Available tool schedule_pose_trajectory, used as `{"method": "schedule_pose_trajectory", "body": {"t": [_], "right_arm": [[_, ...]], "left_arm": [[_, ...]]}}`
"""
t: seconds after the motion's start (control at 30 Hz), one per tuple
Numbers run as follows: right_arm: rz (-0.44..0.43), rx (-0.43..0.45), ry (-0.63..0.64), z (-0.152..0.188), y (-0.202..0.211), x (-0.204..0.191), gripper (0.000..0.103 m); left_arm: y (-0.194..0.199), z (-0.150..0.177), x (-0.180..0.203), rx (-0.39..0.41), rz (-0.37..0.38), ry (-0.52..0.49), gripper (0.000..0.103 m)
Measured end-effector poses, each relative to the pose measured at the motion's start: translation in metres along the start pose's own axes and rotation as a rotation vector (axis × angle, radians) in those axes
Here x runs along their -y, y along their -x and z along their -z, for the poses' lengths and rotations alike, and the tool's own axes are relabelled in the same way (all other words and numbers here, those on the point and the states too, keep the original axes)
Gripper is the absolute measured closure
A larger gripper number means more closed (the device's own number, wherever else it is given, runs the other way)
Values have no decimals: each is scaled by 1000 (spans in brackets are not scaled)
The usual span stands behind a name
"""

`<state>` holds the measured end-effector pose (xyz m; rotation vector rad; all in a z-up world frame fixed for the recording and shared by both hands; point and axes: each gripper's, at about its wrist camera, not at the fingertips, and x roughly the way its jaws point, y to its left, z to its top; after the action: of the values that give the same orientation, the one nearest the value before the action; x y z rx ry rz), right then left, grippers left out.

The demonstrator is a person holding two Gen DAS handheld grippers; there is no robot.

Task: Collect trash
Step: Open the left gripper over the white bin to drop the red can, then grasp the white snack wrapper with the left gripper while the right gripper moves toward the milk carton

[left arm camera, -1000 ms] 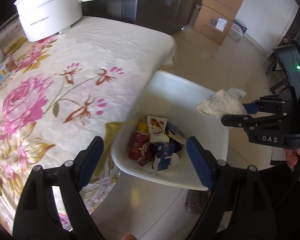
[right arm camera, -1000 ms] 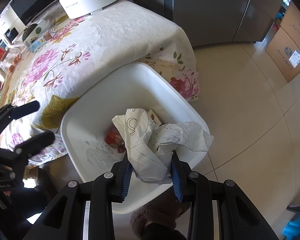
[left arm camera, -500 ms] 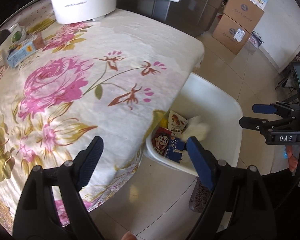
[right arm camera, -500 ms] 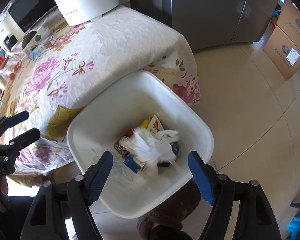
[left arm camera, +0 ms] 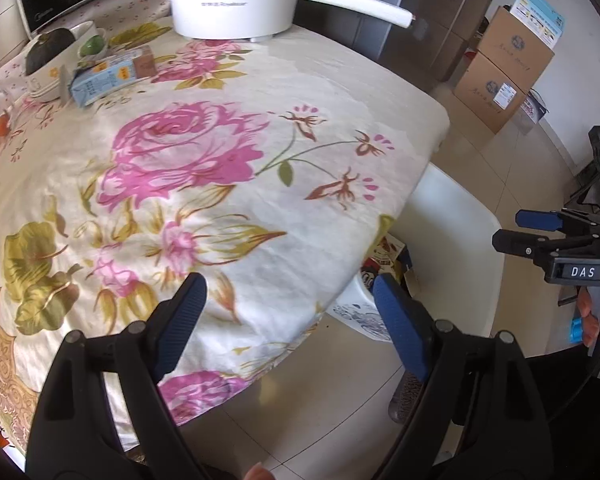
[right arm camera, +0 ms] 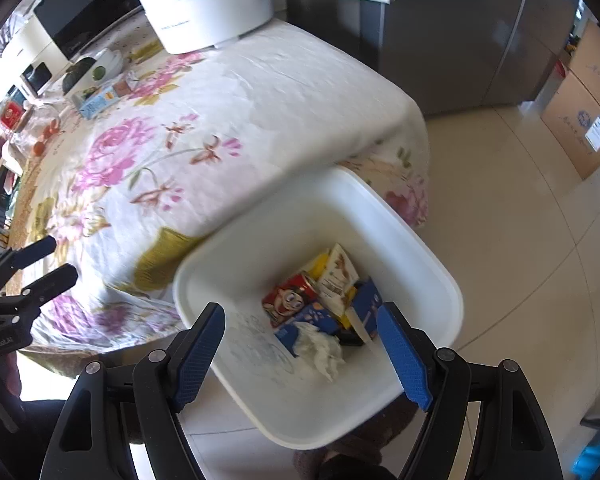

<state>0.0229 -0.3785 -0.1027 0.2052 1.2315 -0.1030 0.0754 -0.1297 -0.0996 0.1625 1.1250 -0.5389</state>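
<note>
My right tool (right arm camera: pixel 300 344) has matt black plastic arms and ribbed blue rubbery pads; my left tool (left arm camera: pixel 288 320) looks the same. The table wears a creased cream cloth printed with pink roses (left arm camera: pixel 220 152), soft and matt. The smooth white plastic bin (right arm camera: pixel 424 264) shines faintly, holding a crumpled white paper wad (right arm camera: pixel 320 354) and glossy printed wrappers (right arm camera: pixel 288 300). The beige floor tiles (right arm camera: pixel 520 240) are polished, and the tall grey cabinet (right arm camera: pixel 460 40) looks like brushed metal.

A home kitchen is showing itself here: beyond the left claw (left arm camera: pixel 288 312) a flowered cloth is covering the counter (left arm camera: pixel 228 160), a white electric pot (left arm camera: pixel 236 0) is sitting at its far end, and a steel fridge (right arm camera: pixel 480 40) is standing behind.
</note>
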Motion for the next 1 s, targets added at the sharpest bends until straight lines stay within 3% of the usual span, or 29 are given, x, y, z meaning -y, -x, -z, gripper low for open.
{"method": "schedule_pose_trajectory", "body": {"t": [0.63,0.8,1.0], "right_arm": [[-43,50,128,-45,1,-100,21],[-38,40,157,-58,-11,-122,20],[-62,38,172,-100,-24,-149,20]], "left_arm": [[37,4,-105,53,-151,217,11],[46,-12,-142,104,-241,242,9],[30,-46,-188,124,-278,221,9]]}}
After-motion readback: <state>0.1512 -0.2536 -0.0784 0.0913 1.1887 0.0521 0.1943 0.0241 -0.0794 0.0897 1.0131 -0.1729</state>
